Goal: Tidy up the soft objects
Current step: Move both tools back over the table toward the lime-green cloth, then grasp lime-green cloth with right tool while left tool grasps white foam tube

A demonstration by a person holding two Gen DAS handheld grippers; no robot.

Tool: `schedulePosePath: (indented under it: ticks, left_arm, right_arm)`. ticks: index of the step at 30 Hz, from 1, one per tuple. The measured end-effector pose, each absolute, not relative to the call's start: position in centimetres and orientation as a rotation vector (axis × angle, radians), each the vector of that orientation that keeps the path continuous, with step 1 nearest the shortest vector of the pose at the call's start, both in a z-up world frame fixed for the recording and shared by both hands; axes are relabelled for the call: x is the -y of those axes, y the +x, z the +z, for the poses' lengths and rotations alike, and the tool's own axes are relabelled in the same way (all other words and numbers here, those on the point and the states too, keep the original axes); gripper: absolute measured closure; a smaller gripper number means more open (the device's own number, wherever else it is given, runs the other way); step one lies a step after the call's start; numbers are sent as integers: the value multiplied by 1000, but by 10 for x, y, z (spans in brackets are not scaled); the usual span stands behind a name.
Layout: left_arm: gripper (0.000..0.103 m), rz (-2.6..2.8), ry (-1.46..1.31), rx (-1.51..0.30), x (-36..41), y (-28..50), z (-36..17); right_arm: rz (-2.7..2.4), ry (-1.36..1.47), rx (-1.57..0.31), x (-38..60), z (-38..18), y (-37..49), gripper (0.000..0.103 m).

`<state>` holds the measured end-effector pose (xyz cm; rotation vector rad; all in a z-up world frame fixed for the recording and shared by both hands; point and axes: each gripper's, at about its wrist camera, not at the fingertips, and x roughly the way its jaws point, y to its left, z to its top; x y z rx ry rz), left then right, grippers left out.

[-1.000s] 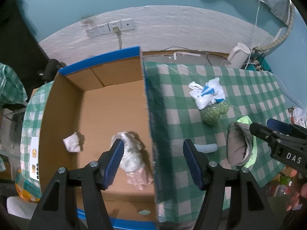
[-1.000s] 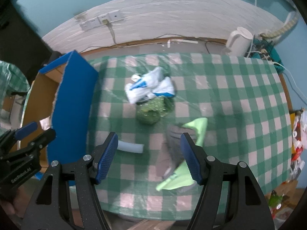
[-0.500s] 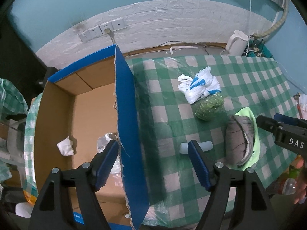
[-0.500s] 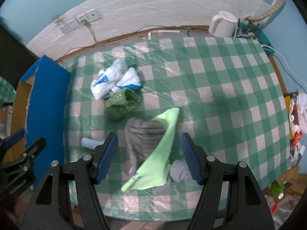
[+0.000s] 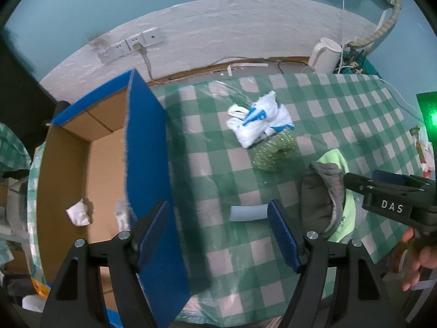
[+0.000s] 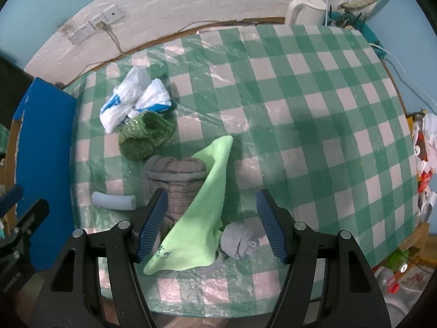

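The left gripper (image 5: 217, 225) hangs with its jaws spread and empty over the green-and-white checked tablecloth (image 5: 341, 114). A pale blue foam tube (image 5: 248, 212) lies just beside its right finger, at about 1 o'clock of the gap. At 9 o'clock stands the open cardboard box with blue outer walls (image 5: 147, 147), a crumpled white tissue (image 5: 77, 213) on its floor. The right gripper (image 6: 210, 222), jaws released and grasping nothing, hovers above a lime-green cloth (image 6: 199, 224) draped over a grey knitted garment (image 6: 177, 175). A small grey sock (image 6: 237, 242) lies at its 5 o'clock. At 11 o'clock sit a fuzzy green slipper (image 6: 144, 135) and a white-and-blue plastic bag (image 6: 133, 99).
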<state>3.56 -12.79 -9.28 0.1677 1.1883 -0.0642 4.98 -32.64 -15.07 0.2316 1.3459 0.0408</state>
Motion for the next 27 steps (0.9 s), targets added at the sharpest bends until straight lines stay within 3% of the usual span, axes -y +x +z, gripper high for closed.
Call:
schedulePosePath:
  ticks: [11,17,20,27]
  left_arm:
    - [28,-107,149,-1253,147,43,-120]
    - [28,-113,162,-1268,153,43,-125]
    - [28,-115,169,-1270,155,43,-126]
    - [28,-116,180,-1275,157,42,-128]
  right_arm:
    - [57,269,-1393,333,-171,49,37]
    - [120,304,-1382,333,-167,47,81]
    - [127,312,-1379,334,-166,47,91]
    - [102,301,-1334,346,-153,46,93]
